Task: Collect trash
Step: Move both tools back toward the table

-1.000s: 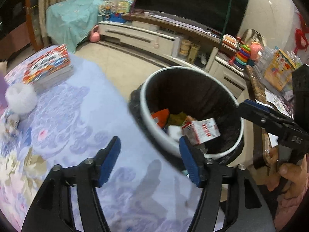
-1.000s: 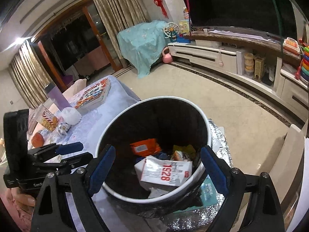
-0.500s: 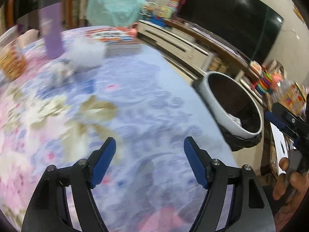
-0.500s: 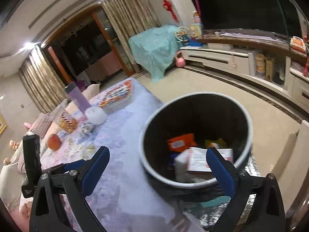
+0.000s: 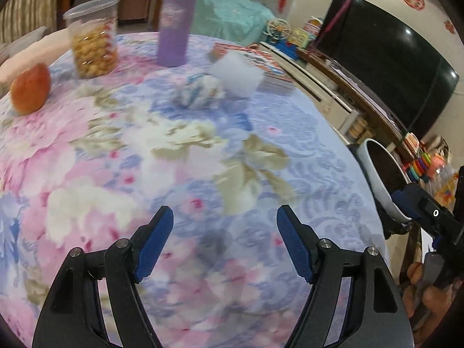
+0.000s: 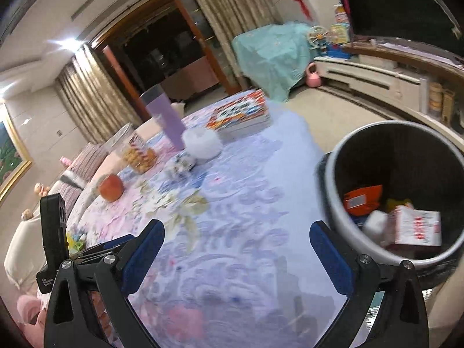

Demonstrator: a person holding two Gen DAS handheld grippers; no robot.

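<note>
The crumpled white-and-blue wrapper point(image 5: 200, 91) lies on the floral-clothed surface point(image 5: 179, 174) at twelve o'clock from the left gripper point(image 5: 224, 240), touching a white fluffy wad point(image 5: 236, 74); both look left to collect. The round white-rimmed bin point(image 6: 333, 191), at two o'clock off the surface's edge, already holds a white red-printed carton point(image 6: 414, 229): only the right wrist view shows inside it. The right gripper point(image 6: 236, 256) and the left gape wide, holding nothing

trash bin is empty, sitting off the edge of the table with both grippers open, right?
Not empty. The right wrist view shows the trash bin already holds litter: an orange packet and a white carton. The rest stands: it sits beside the table, and the left gripper and right gripper are open.
</note>
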